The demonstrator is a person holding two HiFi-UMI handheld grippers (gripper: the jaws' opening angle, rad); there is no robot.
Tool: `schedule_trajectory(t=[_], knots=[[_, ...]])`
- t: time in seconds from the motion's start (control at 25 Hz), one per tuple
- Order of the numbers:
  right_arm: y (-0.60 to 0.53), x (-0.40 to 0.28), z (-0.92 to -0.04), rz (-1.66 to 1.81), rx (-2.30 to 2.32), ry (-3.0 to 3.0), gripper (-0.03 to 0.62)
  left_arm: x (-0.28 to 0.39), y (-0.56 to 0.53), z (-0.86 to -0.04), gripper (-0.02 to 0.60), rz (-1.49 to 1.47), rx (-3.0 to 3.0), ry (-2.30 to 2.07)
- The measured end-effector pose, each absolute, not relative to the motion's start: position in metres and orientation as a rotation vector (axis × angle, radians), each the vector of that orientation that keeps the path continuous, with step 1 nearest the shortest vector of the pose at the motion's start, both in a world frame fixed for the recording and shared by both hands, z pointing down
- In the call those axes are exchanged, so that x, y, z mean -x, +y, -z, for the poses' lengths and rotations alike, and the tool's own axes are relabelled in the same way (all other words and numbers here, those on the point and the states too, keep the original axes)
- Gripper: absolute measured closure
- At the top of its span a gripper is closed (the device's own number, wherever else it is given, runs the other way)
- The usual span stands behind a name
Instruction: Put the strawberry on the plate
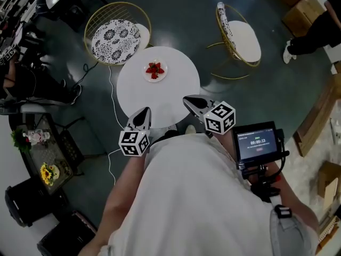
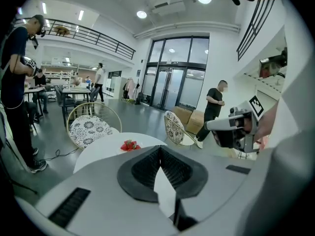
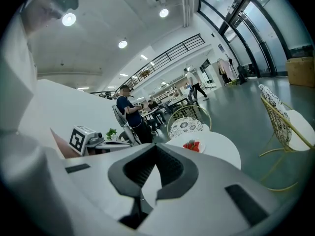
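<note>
Several red strawberries [image 1: 155,70] lie on a small white plate [image 1: 162,64] toward the far side of a round white table [image 1: 176,92]. Both grippers hover off the table's near edge, close to my body. My left gripper [image 1: 145,111] is shut and holds nothing. My right gripper [image 1: 187,99] is shut too, also with nothing in it. In the left gripper view the jaws [image 2: 159,149] meet, and the strawberries [image 2: 129,145] lie well ahead. In the right gripper view the shut jaws [image 3: 154,146] point toward the strawberries [image 3: 192,145].
Two gold wire chairs stand beyond the table, one with a patterned cushion [image 1: 116,33], one tipped sideways [image 1: 238,39]. A white cable [image 1: 111,97] runs over the floor at left. A low table with flowers [image 1: 45,161] is at left, cardboard boxes [image 1: 303,15] at right.
</note>
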State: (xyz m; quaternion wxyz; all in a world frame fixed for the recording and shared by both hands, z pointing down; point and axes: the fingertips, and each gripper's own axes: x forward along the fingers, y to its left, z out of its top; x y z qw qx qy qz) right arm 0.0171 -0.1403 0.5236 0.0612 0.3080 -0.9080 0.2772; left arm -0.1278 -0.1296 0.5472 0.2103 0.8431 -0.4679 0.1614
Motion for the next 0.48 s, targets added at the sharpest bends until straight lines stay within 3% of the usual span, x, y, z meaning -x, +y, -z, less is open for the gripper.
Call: schedule_trajectory(t=[0.48], knots=[[-0.128, 0.008, -0.518, -0.822, -0.907, -2.773, 0.588, 0.143, -0.113, -0.54, 0.572, -0.454, -2.376, -1.284]])
